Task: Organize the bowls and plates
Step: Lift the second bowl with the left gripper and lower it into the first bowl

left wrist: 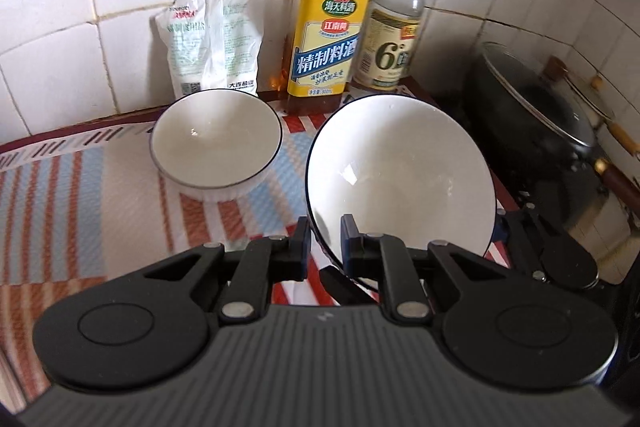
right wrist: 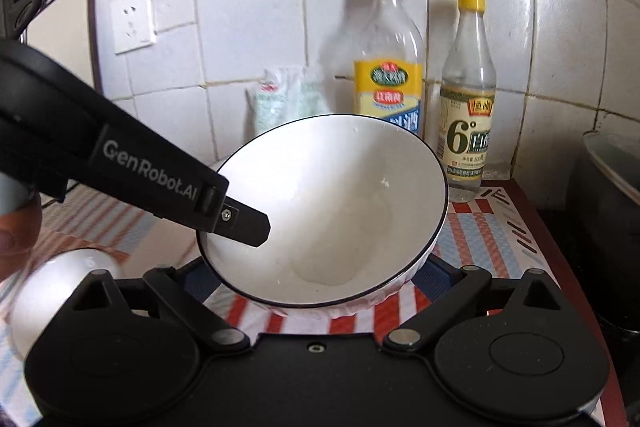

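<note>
The left gripper (left wrist: 324, 247) is clamped on the rim of a white bowl (left wrist: 400, 179), one finger inside, one outside. The bowl is tilted, its mouth facing up and toward the camera, lifted off the striped mat (left wrist: 80, 195). The right gripper (right wrist: 316, 283) sits under this bowl, jaws spread wide; its grip cannot be told. A second bowl (left wrist: 216, 143) stands upright on the mat before the bottles (left wrist: 328, 51).

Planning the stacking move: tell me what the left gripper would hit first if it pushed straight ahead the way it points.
The left gripper is shut on the tilted bowl. Straight ahead, that bowl would probably meet the yellow-labelled bottle first; the other bowl sits off to the left. Depth is uncertain.
</note>
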Available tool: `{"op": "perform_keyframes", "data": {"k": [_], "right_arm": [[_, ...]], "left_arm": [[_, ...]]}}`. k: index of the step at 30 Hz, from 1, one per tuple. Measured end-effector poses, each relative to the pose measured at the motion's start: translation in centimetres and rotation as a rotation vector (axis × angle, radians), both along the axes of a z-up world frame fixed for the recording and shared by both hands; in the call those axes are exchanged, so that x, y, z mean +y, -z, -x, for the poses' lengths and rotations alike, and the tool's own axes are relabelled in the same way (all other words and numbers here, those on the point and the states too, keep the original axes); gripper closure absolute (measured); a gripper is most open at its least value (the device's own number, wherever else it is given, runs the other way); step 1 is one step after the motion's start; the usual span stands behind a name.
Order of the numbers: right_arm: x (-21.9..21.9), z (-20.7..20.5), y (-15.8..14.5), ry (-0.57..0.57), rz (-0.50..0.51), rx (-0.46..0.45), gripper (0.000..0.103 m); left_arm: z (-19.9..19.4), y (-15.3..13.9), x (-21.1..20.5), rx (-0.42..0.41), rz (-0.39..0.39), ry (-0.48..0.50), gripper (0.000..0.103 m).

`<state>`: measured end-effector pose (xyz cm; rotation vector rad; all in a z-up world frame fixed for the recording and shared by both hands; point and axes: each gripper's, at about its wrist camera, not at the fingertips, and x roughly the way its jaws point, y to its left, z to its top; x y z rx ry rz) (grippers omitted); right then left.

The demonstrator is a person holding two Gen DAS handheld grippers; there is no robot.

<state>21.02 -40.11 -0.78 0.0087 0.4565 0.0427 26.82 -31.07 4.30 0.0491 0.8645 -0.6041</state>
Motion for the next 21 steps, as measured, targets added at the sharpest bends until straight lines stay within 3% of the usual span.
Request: {"op": "perform_keyframes", "data": {"k": [6, 13, 21], "right_arm": [[3.9, 3.4, -2.2, 0.002, -0.001, 0.007, 0.003], [8.6, 6.8, -3.5, -0.048, 0.062, -0.01, 0.003], [13.8, 8.0, -1.2, -0.122, 0.064, -0.013, 0.003]], "left_arm": [[2.4, -2.3, 4.0, 0.031, 0.032, 0.024, 0.09], [4.5, -2.9, 10.8, 0.102, 0.166, -0.027, 0.09], [5.6, -1.3, 16.3, 0.129, 0.13, -0.082, 0.09]]}}
